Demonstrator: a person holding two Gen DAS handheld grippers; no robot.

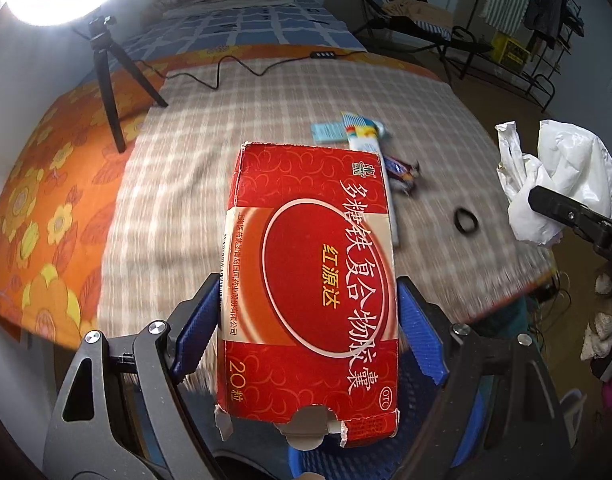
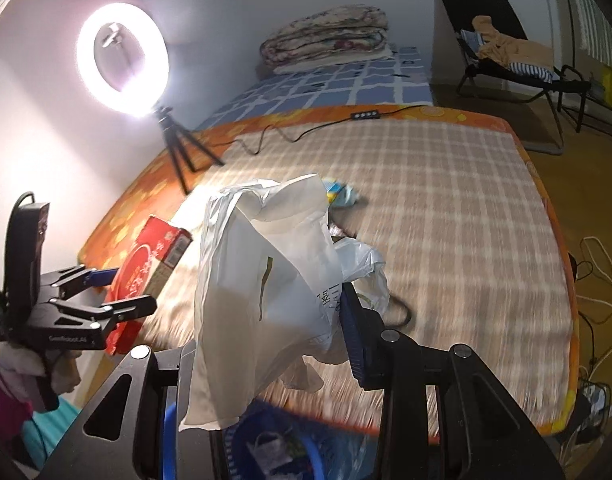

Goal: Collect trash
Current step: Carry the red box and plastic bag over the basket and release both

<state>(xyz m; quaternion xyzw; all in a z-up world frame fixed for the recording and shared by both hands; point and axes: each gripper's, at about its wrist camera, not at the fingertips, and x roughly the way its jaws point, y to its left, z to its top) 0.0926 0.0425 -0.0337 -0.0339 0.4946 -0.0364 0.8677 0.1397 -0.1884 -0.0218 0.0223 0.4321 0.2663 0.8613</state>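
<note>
Grippers fill the foreground of both wrist views, and we describe each with what it carries. Our left gripper (image 1: 308, 320) has its blue-padded fingers (image 1: 420, 322) spread wide and pressed against the two long sides of a flat red cardboard medicine box with white and gold Chinese lettering (image 1: 310, 280). The box points away from us along the fingers, and its torn flap sits nearest the camera. Directly beneath this gripper we see part of a blue plastic basket (image 1: 386, 466).

Beyond the box tip, on the beige checked bedspread (image 1: 266, 100), lie a pale blue and white packet (image 1: 348, 130) and a small dark candy wrapper (image 1: 404, 172), close together. To the right of them, apart, lies a black hair tie (image 1: 466, 220).

Our right gripper (image 2: 266, 332) holds its jaws at a narrow setting, closed on a crumpled white plastic bag (image 2: 266, 264). The bag bunches up above the fingers and hangs loose below them. Under this gripper the blue basket rim (image 2: 170, 420) shows again, with some pale scraps inside it. Far off to its left, the other gripper appears from the side with the red box between its fingers.

At the far left of the bed stands a glowing white ring light on a black tripod (image 2: 122, 60).
</note>
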